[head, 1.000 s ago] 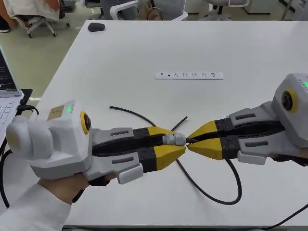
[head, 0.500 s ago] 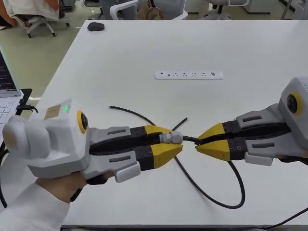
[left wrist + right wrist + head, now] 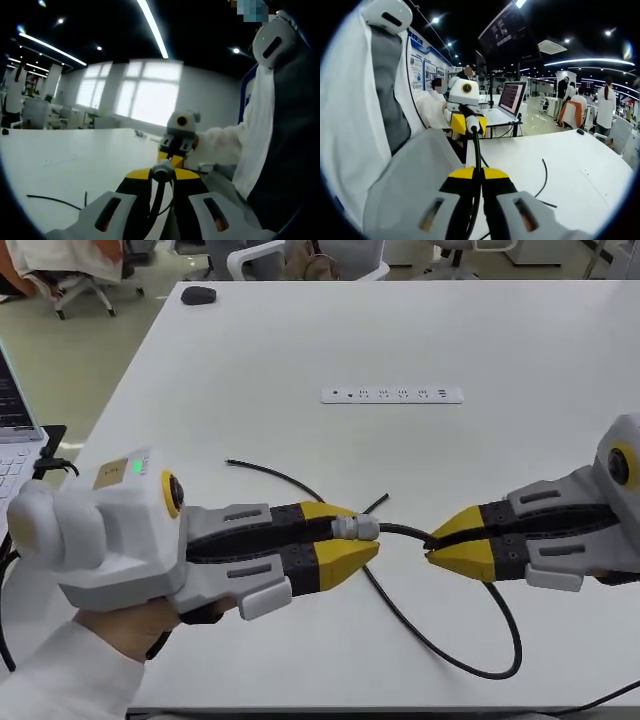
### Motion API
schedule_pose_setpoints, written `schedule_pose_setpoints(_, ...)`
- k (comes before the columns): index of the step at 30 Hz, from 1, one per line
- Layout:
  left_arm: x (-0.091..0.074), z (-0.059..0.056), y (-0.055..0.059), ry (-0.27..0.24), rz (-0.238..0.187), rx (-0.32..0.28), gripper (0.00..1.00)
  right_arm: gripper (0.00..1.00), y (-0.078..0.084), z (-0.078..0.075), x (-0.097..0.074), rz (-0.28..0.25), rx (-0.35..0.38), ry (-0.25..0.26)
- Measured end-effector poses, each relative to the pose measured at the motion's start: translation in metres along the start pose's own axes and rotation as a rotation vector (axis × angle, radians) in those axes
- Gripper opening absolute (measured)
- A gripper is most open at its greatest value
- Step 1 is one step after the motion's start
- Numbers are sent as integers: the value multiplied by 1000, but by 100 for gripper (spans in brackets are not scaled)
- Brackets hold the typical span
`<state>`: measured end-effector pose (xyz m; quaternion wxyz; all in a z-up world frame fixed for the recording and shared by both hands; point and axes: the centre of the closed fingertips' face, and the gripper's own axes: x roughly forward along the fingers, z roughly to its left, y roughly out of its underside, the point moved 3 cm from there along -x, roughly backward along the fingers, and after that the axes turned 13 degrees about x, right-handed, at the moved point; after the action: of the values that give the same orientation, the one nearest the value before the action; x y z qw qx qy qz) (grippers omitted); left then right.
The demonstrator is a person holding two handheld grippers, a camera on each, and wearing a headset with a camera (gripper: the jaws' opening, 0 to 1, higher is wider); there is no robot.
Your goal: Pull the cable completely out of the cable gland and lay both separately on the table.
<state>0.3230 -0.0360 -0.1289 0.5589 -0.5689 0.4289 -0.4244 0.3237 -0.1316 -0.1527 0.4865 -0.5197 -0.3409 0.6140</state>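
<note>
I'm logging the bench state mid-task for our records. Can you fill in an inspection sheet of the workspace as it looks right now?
Surface: white table.
Job's things: cable gland in the left gripper; black cable runs from it into the right gripper, not yet pulled out, slack looped on the table.
Clutter: power strip, black mouse, laptop at the left edge.
Grippers: both shut, left on the gland, right on the cable.
Cables: dark lead beside the laptop.
Surroundings: office chairs beyond the table.
</note>
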Motion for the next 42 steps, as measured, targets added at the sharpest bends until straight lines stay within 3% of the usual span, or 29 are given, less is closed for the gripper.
schedule_pose_setpoints(16,3,-5,6,18,33,9,17,2,16,-2,-4,26,23,4)
schedule_pose_setpoints(18,2,-4,5,13,27,5,17,2,22,-5,-5,55,18,18)
schedule_pose_setpoints(27,-1,-2,4,4,19,-1,17,2,31,-11,-13,70,40,53)
schedule_pose_setpoints(39,1,0,7,1,50,-30,17,2,32,-12,-15,98,50,64)
schedule_pose_setpoints(42,1,1,6,0,48,-31,17,9,26,-14,-15,95,37,84)
